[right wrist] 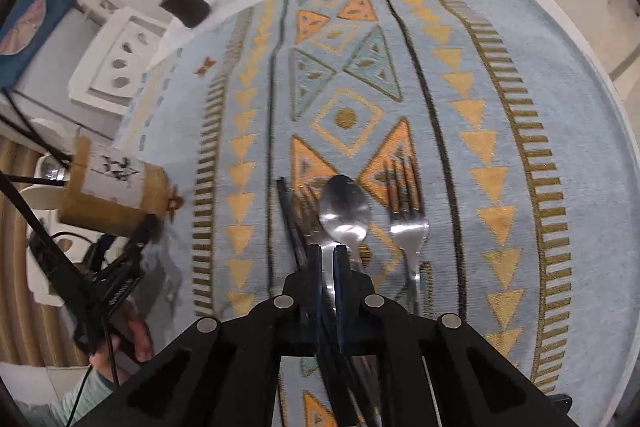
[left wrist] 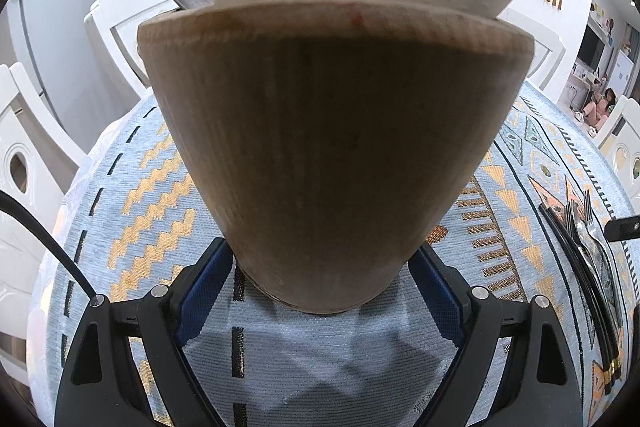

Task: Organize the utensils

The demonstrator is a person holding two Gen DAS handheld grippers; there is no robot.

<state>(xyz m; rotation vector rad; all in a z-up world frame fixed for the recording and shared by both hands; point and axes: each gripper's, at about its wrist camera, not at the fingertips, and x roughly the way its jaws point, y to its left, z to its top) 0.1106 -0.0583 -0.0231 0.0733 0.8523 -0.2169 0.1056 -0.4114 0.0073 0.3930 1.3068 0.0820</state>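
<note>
Right wrist view: the right gripper is clenching its fingers on the spoon. The left gripper is grasping the holder; forks and chopsticks are lying unsorted on the worktop.

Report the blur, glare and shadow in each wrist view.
Left wrist: the bamboo utensil holder fills the frame, soft and dim on its near side, casting a shadow on the tablecloth. Right wrist: the same holder is motion-smeared; glare spots the spoon.
</note>
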